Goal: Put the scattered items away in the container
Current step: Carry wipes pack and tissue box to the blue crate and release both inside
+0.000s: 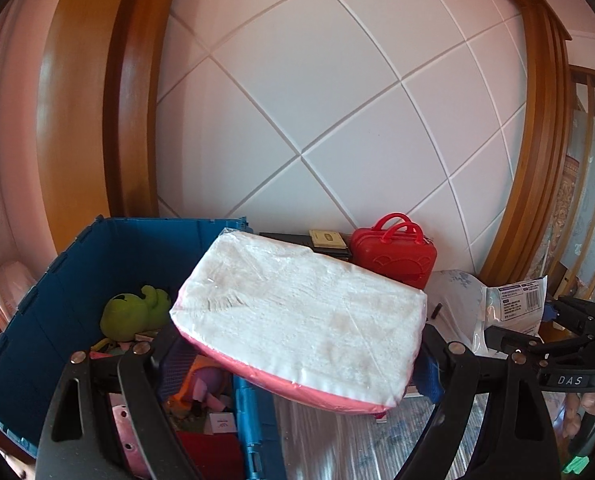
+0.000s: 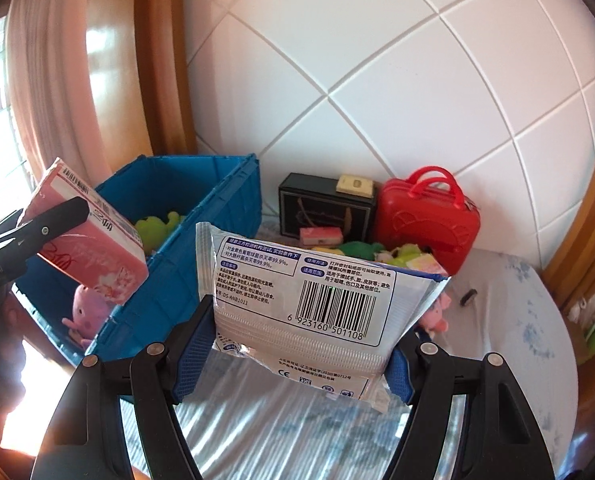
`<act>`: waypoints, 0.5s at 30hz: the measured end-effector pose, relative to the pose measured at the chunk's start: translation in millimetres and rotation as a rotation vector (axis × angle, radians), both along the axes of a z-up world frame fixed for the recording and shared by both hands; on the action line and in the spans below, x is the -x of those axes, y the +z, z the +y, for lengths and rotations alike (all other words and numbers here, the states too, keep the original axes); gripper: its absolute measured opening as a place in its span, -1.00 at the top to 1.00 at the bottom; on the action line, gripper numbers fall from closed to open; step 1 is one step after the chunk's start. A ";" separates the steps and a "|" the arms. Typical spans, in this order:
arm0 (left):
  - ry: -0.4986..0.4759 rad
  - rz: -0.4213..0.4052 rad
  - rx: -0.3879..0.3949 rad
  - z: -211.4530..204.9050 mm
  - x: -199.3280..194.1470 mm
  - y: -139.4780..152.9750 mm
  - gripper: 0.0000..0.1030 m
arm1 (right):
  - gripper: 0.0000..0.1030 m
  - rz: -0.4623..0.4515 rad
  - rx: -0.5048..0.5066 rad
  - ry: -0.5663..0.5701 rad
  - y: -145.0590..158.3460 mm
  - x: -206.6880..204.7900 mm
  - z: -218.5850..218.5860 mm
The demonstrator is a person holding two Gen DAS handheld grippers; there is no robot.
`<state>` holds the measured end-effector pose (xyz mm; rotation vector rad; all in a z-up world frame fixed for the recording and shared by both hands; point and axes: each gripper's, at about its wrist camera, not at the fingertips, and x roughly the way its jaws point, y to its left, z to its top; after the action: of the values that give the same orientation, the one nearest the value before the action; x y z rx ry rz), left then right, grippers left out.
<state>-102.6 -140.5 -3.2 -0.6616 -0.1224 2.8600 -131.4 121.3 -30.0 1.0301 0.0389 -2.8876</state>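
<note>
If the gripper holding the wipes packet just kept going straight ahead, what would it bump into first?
Probably the small toys heaped before the red case; the wipes packet in the right gripper hides part of the line, so depth is uncertain.

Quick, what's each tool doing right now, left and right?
Left tool: closed on the tissue pack, beside the blue crate.
Right tool: closed on the wipes pack.

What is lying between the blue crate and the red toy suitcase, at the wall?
In the right wrist view, a black box stands between the blue crate and the red suitcase, with a small cream box on top.
</note>
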 end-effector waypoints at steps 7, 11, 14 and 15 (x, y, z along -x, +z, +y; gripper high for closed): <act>0.065 -0.011 -0.022 -52.6 0.0 -6.4 -0.72 | -0.42 0.011 -0.016 0.106 6.4 24.0 -63.9; 0.102 -0.010 -0.027 -78.0 0.4 -8.2 -0.72 | -0.42 0.024 -0.025 0.159 12.0 37.8 -101.0; 0.136 -0.011 -0.028 -98.4 0.3 -10.6 -0.72 | -0.42 0.025 -0.041 0.193 12.5 48.6 -124.3; 0.146 -0.014 -0.033 -105.1 1.1 -11.7 -0.72 | -0.42 0.025 -0.045 0.201 12.5 52.0 -130.3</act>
<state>-103.7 -245.7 -14.9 -0.6933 -0.2282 2.9851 -183.4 -9.0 -17.5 0.9376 0.1979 -2.7286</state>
